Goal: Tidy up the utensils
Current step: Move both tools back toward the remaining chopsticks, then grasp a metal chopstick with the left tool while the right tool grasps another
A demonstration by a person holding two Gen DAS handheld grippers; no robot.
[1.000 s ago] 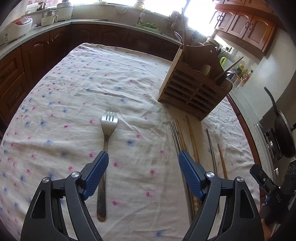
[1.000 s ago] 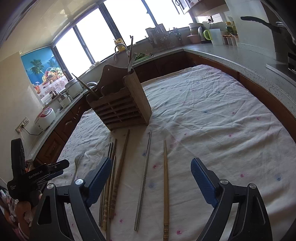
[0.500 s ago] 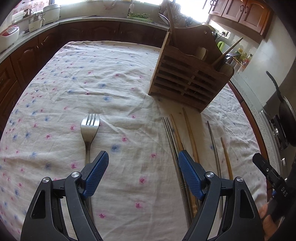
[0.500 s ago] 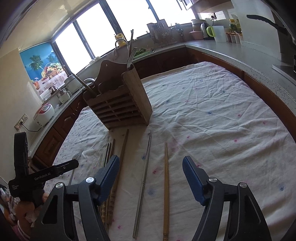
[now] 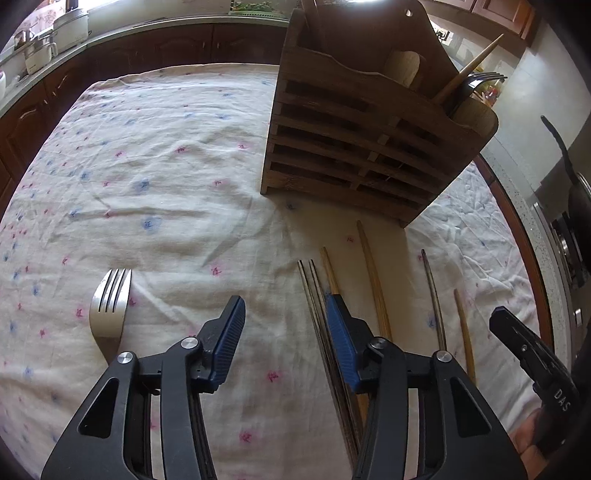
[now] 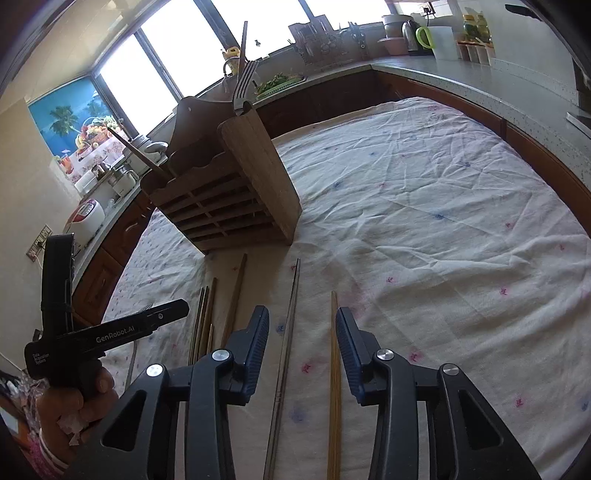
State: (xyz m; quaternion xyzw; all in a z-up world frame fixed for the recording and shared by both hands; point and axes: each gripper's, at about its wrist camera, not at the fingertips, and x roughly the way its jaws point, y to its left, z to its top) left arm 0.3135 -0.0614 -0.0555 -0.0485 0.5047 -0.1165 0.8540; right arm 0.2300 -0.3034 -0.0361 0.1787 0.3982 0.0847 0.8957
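Observation:
A wooden slatted utensil holder [image 5: 369, 147] stands on the flowered cloth, with a fork and a wooden stick in it; it also shows in the right wrist view [image 6: 229, 199]. A steel fork [image 5: 109, 310] lies at the left. Several chopsticks [image 5: 373, 280] lie in front of the holder. My left gripper [image 5: 286, 314] is open and empty, between the fork and the chopsticks. My right gripper [image 6: 302, 326] is open and empty above a metal chopstick [image 6: 288, 332] and a wooden chopstick [image 6: 334, 369].
The white flowered tablecloth [image 6: 424, 221] covers the table. A counter with cabinets runs behind [image 5: 147, 33], with appliances, a rice cooker [image 6: 86, 218] and a kettle [image 6: 419, 37]. A stove with a pan [image 5: 576, 206] is at the right. The left hand-held gripper's body shows in the right wrist view [image 6: 103, 332].
Both grippers have moved forward toward the holder and their jaws have narrowed. The left gripper has shifted right, off the fork toward the chopsticks.

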